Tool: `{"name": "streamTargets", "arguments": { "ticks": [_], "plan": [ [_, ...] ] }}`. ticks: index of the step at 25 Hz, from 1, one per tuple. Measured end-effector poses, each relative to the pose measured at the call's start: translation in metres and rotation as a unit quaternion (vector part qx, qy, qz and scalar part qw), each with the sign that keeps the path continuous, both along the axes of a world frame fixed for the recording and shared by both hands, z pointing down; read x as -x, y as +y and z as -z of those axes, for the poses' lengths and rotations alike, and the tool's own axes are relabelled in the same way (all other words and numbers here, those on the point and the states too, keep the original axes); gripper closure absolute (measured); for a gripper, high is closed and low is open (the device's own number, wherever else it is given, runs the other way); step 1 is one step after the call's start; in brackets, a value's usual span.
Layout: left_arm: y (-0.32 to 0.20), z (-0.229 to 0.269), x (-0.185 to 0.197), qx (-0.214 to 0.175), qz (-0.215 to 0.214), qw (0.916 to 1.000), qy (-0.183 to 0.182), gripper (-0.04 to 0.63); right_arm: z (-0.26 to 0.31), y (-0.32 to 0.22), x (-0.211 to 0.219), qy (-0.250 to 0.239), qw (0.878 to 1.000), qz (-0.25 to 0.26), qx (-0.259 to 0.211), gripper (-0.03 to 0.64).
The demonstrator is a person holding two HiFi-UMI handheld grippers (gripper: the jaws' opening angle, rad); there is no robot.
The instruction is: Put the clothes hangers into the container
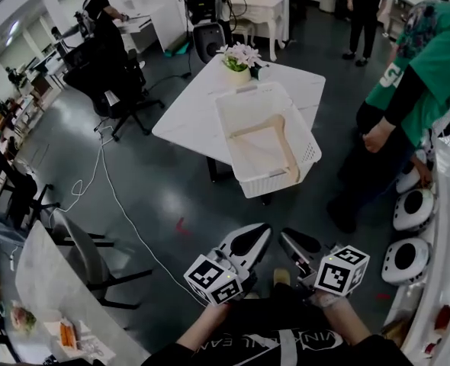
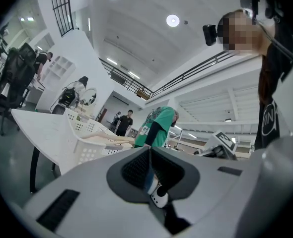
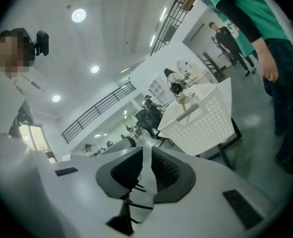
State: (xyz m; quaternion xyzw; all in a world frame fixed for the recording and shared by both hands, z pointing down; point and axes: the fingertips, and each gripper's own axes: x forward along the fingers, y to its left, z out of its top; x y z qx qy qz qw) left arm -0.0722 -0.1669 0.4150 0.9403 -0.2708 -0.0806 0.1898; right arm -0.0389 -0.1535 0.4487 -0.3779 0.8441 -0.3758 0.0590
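Both tongs are held low and close to the person's body, well apart from the work. The left tongs (image 1: pixel 260 235) are pressed together with nothing between them, as the left gripper view shows where the pads meet (image 2: pixel 149 152). The right tongs (image 1: pixel 288 239) are likewise closed and empty (image 3: pixel 147 155). The clothes hangers (image 1: pixel 278 125) are pale wood and lie inside the container (image 1: pixel 278 183), a white perforated basket standing on the white counter (image 1: pixel 187 117), just beside a pot of flowers (image 1: pixel 240 58). From the tongs the container lies straight ahead and across a stretch of dark floor. Its long axis runs roughly away from the person, near end to far end. The one hanger that can be made out lies flat on the basket floor, with one arm reaching toward the near right corner. Neither hand is clearly nearer, since both tips point at the basket's near end. No hanger shows outside the container, so the task looks finished or paused. A person in a green top (image 1: pixel 431 59) stands to the right, near the counter's far side. As for writing, white letters cross the wearer's dark shirt at the bottom of the head view but are cut off, and the mark on the green top is too small to read.
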Motion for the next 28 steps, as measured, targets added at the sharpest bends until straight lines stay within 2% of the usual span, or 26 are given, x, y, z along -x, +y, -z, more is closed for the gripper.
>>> {"name": "streamTargets", "arguments": {
  "ticks": [14, 20, 24, 28],
  "plan": [
    [0.058, -0.019, 0.025, 0.021, -0.011, 0.9996, 0.018, 0.575, -0.012, 0.063, 0.024, 0.046, 0.999, -0.028, -0.006, 0.546],
    [0.082, -0.032, 0.02, 0.035, -0.022, 0.9988, 0.026, 0.574, -0.023, 0.089, 0.021, 0.058, 0.997, -0.041, 0.002, 0.546],
    [0.098, -0.036, 0.014, 0.04, -0.031, 0.9984, 0.026, 0.574, -0.022, 0.099, 0.016, 0.076, 0.996, -0.051, -0.012, 0.546],
    [0.109, -0.03, 0.012, 0.028, -0.028, 0.9989, 0.023, 0.575, -0.017, 0.109, 0.015, 0.094, 0.994, -0.047, -0.034, 0.546]
  ]
}}
